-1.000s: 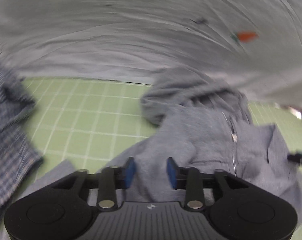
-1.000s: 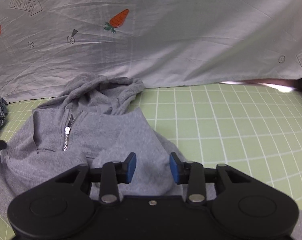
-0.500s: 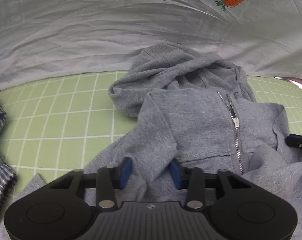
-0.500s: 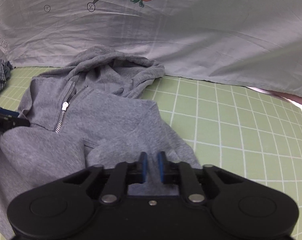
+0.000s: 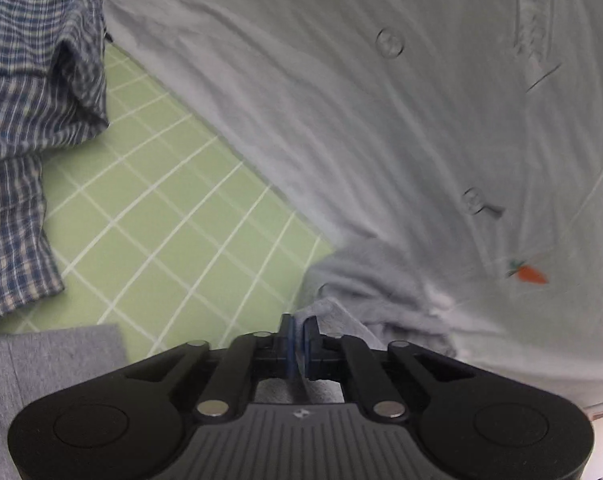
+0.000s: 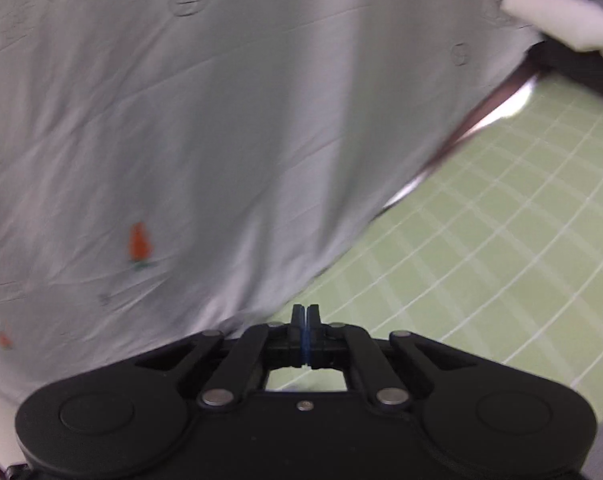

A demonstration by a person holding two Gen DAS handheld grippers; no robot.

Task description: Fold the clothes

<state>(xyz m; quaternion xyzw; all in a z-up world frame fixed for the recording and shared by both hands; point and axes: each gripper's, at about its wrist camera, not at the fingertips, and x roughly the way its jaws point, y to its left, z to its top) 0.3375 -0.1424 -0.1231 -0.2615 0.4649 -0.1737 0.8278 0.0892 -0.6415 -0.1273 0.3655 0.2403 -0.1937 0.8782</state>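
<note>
The grey hoodie point(image 5: 365, 292) lies bunched and soft on the green grid mat point(image 5: 173, 216). The left gripper point(image 5: 299, 330) pinches its fabric; the right gripper point(image 6: 305, 320) is closed, its hold hidden.

Left gripper point(image 5: 297, 330): rolled and angled downward, jaws just closed, a fold of grey hoodie point(image 5: 365, 304) pinched between the pads. Right gripper point(image 6: 305, 318): also rolled, angled down, pads pressed together, nothing visible between them.
</note>
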